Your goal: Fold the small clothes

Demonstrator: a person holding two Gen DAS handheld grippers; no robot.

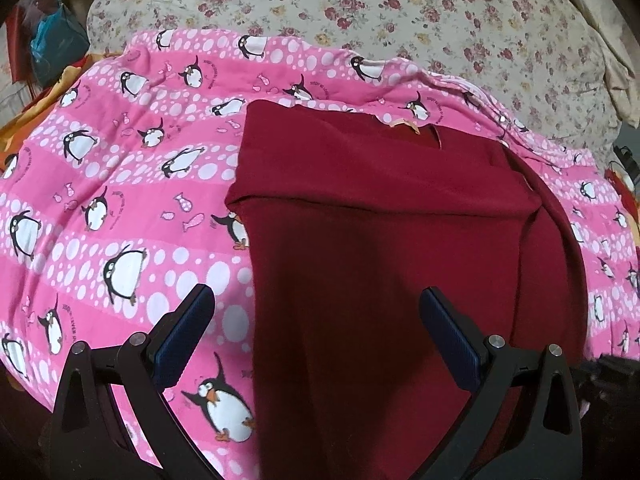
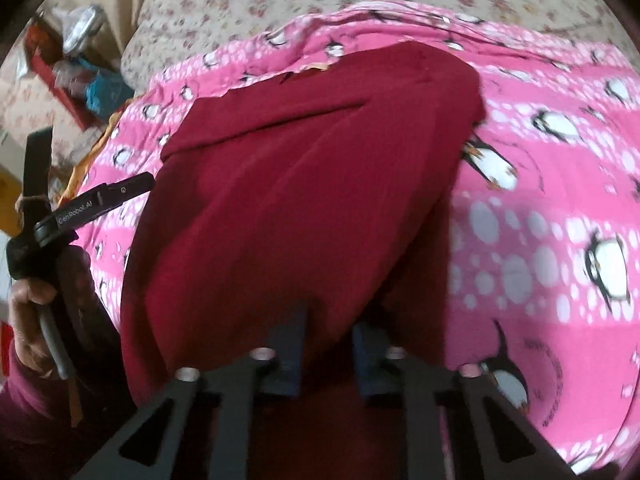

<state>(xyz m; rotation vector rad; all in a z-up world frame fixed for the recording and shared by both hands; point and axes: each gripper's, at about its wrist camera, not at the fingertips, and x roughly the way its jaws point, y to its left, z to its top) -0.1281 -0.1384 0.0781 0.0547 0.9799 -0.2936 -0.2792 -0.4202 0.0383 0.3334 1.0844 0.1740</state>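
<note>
Dark red knit garment (image 1: 384, 216), partly folded, lies straight ahead of both grippers on the pink penguin-print sheet (image 1: 120, 184) over the floral bed cover (image 1: 440, 12); left gripper (image 1: 316, 304) spread wide above its near edge, right gripper (image 2: 329, 320) narrowed, grip unclear.

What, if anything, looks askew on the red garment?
The red garment lies unevenly folded on the pink penguin sheet: a strip sticks out along its right side, and a tan label shows at the far edge.
</note>
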